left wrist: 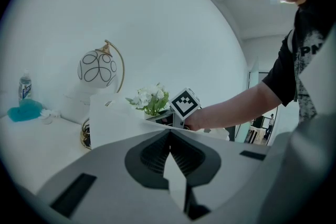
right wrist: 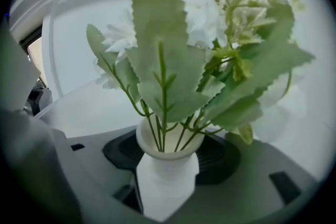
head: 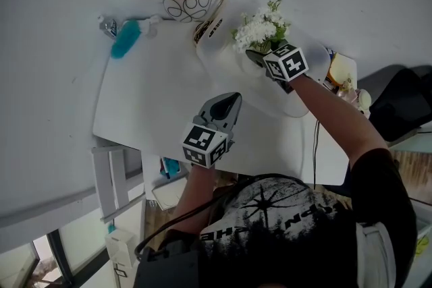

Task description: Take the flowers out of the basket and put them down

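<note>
White flowers with green leaves (head: 260, 29) stand in a small white vase (right wrist: 165, 176). My right gripper (head: 260, 57) is shut on that vase and holds it over the far side of the white basket (head: 283, 94). In the right gripper view the leaves (right wrist: 173, 71) fill the picture above the vase's neck. My left gripper (head: 229, 103) is shut on the basket's near rim, a thin white edge between its jaws (left wrist: 176, 181). From there I see the basket's wall (left wrist: 113, 118), with the flowers (left wrist: 149, 98) and the right gripper (left wrist: 168, 117) just beyond it.
A globe lamp with a brass arc (head: 187, 0) stands at the table's back. A teal thing (head: 125, 39) and a small bottle (left wrist: 24, 86) lie at the back left. A pale yellow object (head: 341, 74) sits at the right. The table's front edge (head: 135, 145) is close to me.
</note>
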`<state>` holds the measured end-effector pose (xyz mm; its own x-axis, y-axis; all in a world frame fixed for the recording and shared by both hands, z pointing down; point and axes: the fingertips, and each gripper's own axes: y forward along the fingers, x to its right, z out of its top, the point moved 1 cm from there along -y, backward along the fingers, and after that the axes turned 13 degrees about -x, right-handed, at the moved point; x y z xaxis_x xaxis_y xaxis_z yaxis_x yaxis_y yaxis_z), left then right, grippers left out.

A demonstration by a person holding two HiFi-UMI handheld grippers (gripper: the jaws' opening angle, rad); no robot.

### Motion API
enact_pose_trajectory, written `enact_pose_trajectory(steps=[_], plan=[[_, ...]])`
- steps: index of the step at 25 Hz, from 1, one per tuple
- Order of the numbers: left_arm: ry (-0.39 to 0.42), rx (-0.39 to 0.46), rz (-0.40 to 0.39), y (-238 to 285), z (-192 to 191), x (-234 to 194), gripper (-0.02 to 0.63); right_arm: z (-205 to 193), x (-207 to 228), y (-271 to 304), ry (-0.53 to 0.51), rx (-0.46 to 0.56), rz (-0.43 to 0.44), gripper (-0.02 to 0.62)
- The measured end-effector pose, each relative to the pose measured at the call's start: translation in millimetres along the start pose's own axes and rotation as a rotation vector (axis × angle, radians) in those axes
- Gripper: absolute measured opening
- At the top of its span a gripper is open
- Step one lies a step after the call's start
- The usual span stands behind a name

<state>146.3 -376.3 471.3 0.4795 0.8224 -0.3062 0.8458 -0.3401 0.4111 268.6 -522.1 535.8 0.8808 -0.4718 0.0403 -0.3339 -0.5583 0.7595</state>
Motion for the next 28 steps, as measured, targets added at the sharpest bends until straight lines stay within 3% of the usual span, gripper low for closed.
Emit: enact_pose_trajectory(steps=[17,28], plan=[[0.003,-0.004,0.060,-12.3,-3.5,-3.0,0.011,17.5,-17.3,-17.6,-0.080,0.062,0.049,0.273],[0.034,0.009,0.068,-40.8,-7.3,3.8,0.011,53.0,-44.9,-64.8,-0.151,0.124,0.009,0.273]])
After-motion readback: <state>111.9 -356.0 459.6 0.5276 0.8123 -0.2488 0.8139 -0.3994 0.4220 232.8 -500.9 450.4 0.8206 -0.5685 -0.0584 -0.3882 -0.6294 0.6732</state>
